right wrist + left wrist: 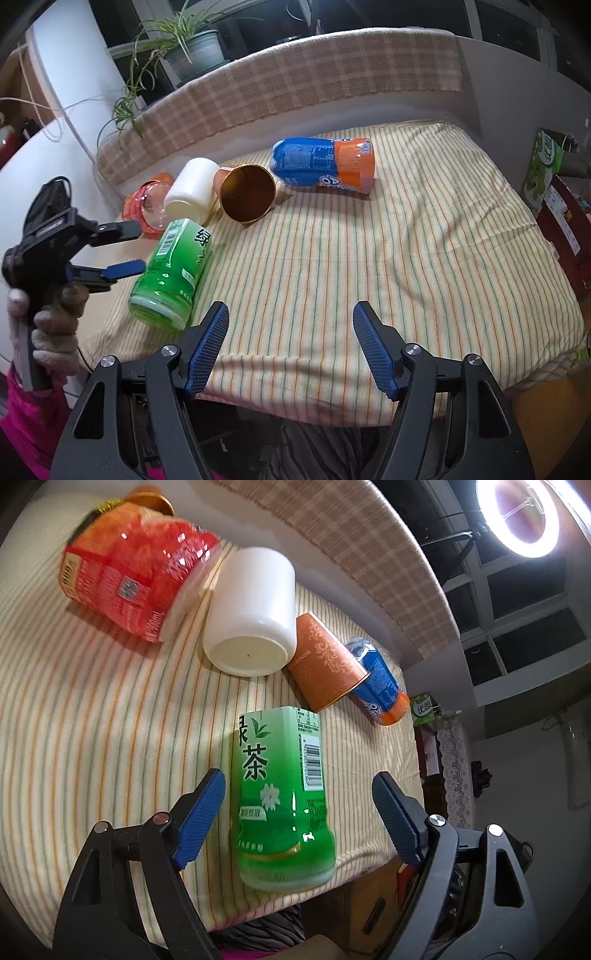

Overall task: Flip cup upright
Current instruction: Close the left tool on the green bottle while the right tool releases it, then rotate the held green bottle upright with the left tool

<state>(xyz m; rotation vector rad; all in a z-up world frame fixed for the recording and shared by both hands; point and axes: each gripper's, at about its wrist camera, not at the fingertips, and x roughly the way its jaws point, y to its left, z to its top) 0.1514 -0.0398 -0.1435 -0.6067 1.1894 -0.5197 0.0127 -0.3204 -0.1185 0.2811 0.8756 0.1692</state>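
Note:
Several cups lie on their sides on a striped cloth. A green tea-label cup (282, 797) (171, 271) lies nearest. My left gripper (299, 794) is open, its blue pads on either side of the green cup without touching it; it also shows in the right wrist view (127, 249). Behind lie a white cup (251, 613) (192, 192), an orange patterned cup (327, 662) (247, 194) with its mouth facing the right wrist view, a blue-and-orange cup (380, 683) (325, 164) and a red cup (136, 579) (147, 203). My right gripper (291, 328) is open and empty above the cloth's front edge.
The striped cloth (406, 258) covers a table with its near edge by both grippers. A checked cloth (277, 85) drapes the ledge behind. A potted plant (192, 48) stands behind that. Boxes (554, 192) stand at the right. A ring light (524, 513) shines at top right.

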